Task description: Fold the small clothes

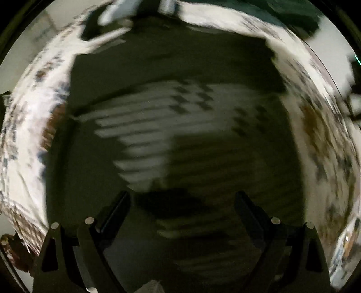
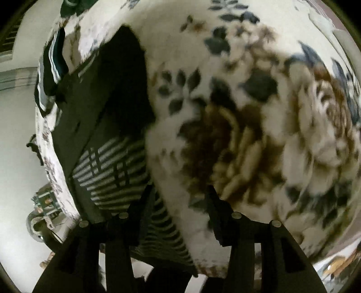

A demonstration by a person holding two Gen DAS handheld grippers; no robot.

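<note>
A dark garment (image 1: 158, 74) with a white-striped panel (image 1: 144, 135) lies spread flat on a floral bedspread (image 1: 29, 139); the left wrist view is motion-blurred. My left gripper (image 1: 182, 199) hangs above it, pointing steeply down, jaws wide apart with nothing between them. In the right wrist view the same dark garment (image 2: 90, 101) and its striped panel (image 2: 110, 171) lie to the left. My right gripper (image 2: 180, 193) is open over the garment's right edge, where it meets the floral bedspread (image 2: 248, 135). Its pads press on nothing.
More dark clothing with pale stripes (image 2: 50, 60) is heaped at the bedspread's far left edge. A dark green cloth (image 1: 293, 15) lies at the far side. Pale floor (image 2: 15, 135) runs past the bed edge, with a shiny metal object (image 2: 36, 227) on it.
</note>
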